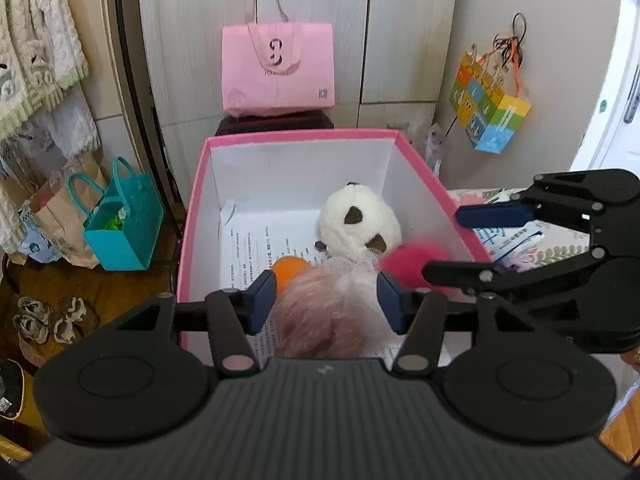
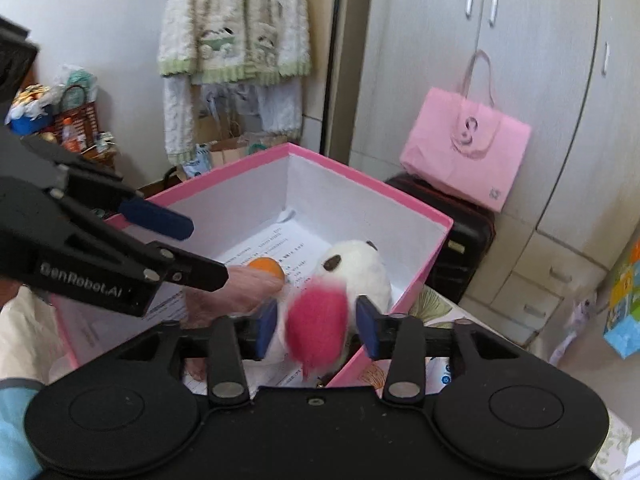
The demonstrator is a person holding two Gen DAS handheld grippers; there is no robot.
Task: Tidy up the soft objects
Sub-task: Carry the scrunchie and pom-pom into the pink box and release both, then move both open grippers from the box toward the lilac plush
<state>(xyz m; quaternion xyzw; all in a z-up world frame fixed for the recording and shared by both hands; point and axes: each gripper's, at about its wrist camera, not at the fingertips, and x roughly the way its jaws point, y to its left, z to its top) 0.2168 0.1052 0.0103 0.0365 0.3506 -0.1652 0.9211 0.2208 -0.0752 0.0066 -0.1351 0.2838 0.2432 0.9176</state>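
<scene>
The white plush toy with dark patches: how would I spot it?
Find the pink-rimmed cardboard box with white walls. Inside, on printed paper, lies the white plush toy. Its neighbours are pink, orange or red; only it is white.

A pink tote bag (image 1: 278, 66) sits on a dark suitcase (image 2: 464, 236); a teal basket (image 1: 122, 224) stands nearby.

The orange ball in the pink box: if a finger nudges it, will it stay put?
Probably not. The orange ball looks round and smooth, so it would likely roll across the flat printed paper lining the pink box. The pale pink furry toy lies against it and may check it on that side. It seems light.
</scene>
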